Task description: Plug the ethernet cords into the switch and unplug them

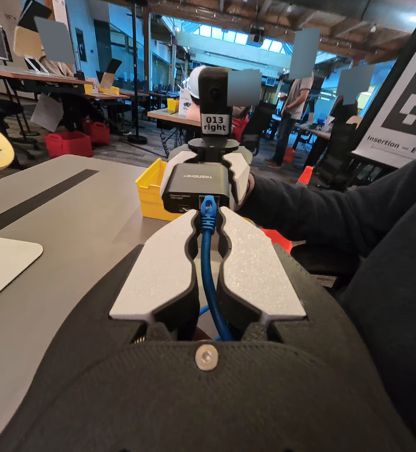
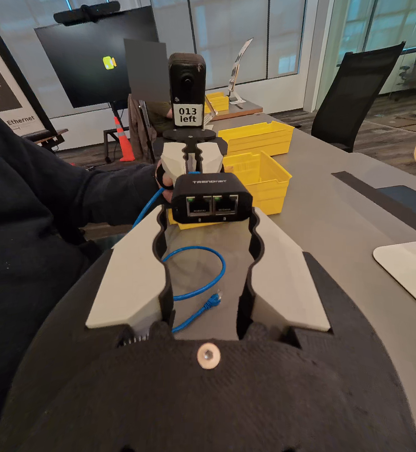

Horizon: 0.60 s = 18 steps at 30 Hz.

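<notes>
A small black switch (image 2: 210,188) is held above the grey table (image 2: 324,220) between the white fingers of my right gripper (image 2: 207,215). Its two near ports (image 2: 199,206) are empty. In the left wrist view the switch (image 1: 194,183) faces me with a single port on this side. The plug of a blue ethernet cord (image 1: 208,210) sits in that port. My left gripper (image 1: 208,216) is shut on the cord's boot just behind the plug. The cord loops on the table (image 2: 216,264), and its other plug (image 2: 213,299) lies loose under my right gripper.
A yellow bin (image 2: 263,186) stands just behind the switch, and it also shows in the left wrist view (image 1: 150,193). More yellow bins (image 2: 256,137) are stacked farther back. A white pad (image 2: 407,266) lies at the table's right. A dark sleeve (image 1: 324,212) reaches in. An orange cone (image 2: 125,144) stands on the floor. The grippers are tip to tip, or close to it.
</notes>
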Tool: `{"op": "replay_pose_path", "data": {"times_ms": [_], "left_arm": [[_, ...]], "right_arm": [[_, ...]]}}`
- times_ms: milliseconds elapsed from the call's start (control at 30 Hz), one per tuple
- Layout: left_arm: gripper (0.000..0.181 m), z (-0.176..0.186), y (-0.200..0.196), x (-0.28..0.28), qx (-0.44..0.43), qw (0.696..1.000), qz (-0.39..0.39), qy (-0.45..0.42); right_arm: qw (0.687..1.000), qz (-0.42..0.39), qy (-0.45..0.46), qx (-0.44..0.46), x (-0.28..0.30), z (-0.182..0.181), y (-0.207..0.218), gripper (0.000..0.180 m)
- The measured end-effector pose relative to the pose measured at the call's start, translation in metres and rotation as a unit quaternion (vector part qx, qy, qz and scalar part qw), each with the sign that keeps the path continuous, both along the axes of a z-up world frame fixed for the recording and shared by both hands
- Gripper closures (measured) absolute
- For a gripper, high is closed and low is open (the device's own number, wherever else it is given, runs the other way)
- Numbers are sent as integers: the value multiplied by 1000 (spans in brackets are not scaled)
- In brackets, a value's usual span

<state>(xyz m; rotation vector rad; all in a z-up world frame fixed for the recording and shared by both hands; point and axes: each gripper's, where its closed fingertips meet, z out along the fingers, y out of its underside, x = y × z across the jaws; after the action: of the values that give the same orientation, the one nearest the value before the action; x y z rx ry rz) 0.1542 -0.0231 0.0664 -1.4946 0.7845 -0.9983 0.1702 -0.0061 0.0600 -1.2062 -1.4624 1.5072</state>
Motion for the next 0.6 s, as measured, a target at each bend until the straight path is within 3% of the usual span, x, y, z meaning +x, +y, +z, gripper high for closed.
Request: {"op": "replay_pose_path", "data": {"times_ms": [200,267,600], "left_arm": [[169,-1,1,6,4,1000,5,26],[169,1,-1,6,3,1000,-1,19],[169,2,0,10,5,1000,-3,23]], "right_arm": [[1000,-11,6,-5,-9,5,-3,107],[1000,-9,12,-4,-7,8,-3,117],[999,-21,33,-11,-5,14,-1,117]]}}
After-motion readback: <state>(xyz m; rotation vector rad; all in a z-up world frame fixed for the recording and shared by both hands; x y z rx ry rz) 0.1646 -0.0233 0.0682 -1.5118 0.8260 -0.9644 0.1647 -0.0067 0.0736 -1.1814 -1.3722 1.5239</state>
